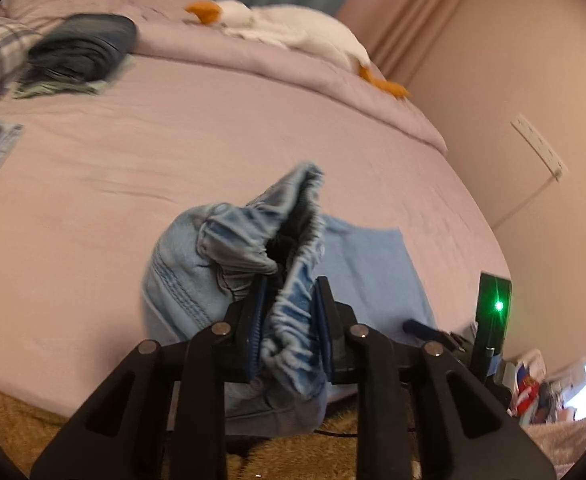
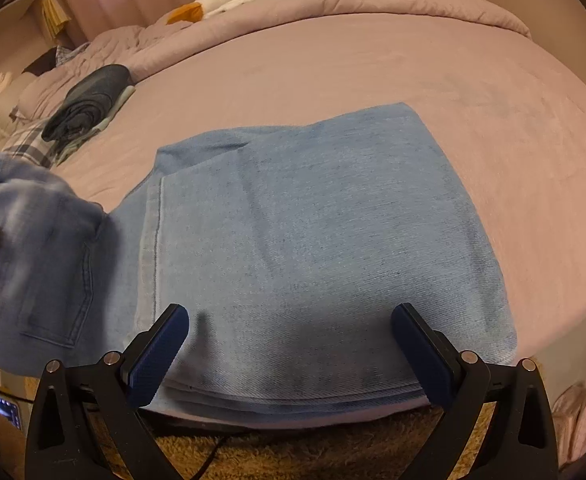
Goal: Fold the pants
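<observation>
- The light blue pants [image 2: 313, 248] are laid on the lilac bed [image 2: 413, 72], near its front edge, with the leg part folded flat
- The elastic waistband [image 1: 293, 312] is gripped by the left hand-held gripper [image 1: 291, 320]; its blue pads are pressed onto the gathered fabric, and the waist end is held raised off the bed
- In the right wrist view, the lifted waist end with a back pocket [image 2: 49, 292] is seen at the left edge
- The right hand-held gripper [image 2: 291, 344] is released, its jaws spread wide over the near fold of the pants; nothing is grasped between them
- A dark folded garment [image 1: 85, 50] is placed at the far left of the bed, well apart from the pants
- A white plush goose [image 1: 293, 26] is laid along the far side of the bed
</observation>
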Motion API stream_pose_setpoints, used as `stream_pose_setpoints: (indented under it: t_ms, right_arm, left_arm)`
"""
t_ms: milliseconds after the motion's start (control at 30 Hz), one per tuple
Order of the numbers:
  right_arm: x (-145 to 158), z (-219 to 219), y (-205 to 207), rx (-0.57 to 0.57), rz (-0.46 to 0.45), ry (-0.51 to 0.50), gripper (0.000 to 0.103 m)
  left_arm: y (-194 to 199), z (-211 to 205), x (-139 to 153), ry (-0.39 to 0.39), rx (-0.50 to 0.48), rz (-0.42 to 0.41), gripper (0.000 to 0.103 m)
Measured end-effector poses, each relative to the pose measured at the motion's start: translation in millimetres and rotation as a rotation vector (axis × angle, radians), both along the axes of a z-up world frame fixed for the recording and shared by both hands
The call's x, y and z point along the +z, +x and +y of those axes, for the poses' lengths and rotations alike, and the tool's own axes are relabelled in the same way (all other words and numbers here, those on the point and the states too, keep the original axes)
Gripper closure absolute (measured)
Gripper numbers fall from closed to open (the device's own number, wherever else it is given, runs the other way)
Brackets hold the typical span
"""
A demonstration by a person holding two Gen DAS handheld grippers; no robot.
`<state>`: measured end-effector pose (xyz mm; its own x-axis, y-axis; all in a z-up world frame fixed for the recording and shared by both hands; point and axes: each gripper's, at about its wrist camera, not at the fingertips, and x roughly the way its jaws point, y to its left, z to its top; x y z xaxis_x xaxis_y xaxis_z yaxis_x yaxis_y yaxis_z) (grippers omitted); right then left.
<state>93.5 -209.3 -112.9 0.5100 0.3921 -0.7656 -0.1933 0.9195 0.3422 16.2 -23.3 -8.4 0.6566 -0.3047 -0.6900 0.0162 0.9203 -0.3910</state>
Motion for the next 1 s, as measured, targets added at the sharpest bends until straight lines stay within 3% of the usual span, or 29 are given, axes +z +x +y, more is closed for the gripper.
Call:
stream_pose_setpoints:
  t_ms: [400, 767, 1000]
  right_arm:
    - [-2.5, 0.1, -1.7, 0.022, -0.013, 0.001, 0.002]
    - [-2.5, 2.5, -3.1, 0.030, -0.026, -0.026, 0.002]
    - [-1.8, -8.3, -3.8, -0.011, -0.004, 0.013, 0.002]
  left_arm:
    - [29.5, -27.5, -51.2, -0.049, -0.090, 0.147, 0.082]
    - [29.1, -23.0, -56.5, -0.097, -0.100, 0.160, 0.080]
    - [29.0, -28.1, -59.0, -0.061, -0.103, 0.156, 0.079]
